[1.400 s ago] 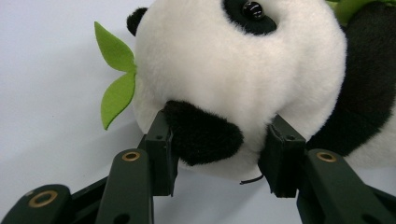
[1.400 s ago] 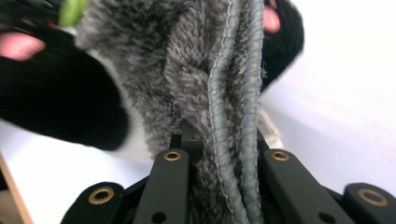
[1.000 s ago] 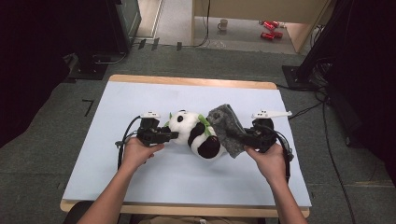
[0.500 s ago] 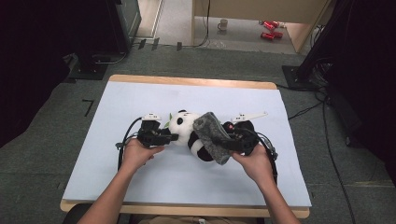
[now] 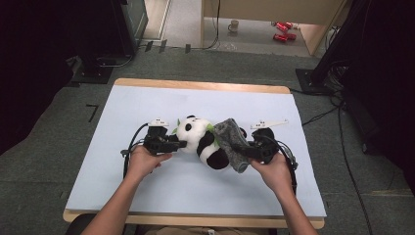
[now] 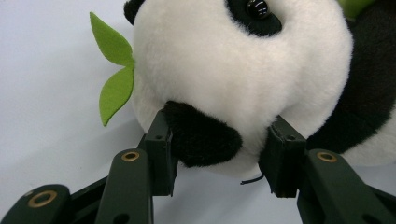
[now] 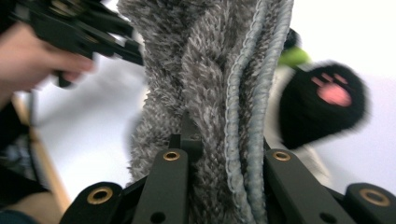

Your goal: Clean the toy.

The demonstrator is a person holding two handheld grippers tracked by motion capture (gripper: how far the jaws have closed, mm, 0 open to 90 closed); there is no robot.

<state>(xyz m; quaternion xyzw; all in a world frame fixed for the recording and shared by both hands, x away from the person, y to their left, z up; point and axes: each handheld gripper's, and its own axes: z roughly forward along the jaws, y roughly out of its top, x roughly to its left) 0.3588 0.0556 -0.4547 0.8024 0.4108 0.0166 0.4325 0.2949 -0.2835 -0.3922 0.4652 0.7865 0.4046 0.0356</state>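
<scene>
A plush panda [image 5: 205,144] lies on its back near the middle of the tabletop [image 5: 122,107], head to the left. The left hand-held gripper [image 5: 178,144] is clamped on the head, one jaw at the black ear [image 6: 201,137] and one against the white cheek, probably to pin the toy in place while it is wiped. The right hand-held gripper [image 5: 244,149] is clamped on a bunched grey cloth [image 5: 230,142], its hemmed edge running up between the jaws, and drapes it over the panda's belly from the right. A black paw [image 7: 327,100] with a pink pad shows just beyond the cloth, though blurred. No brand, label or writing can be read.
</scene>
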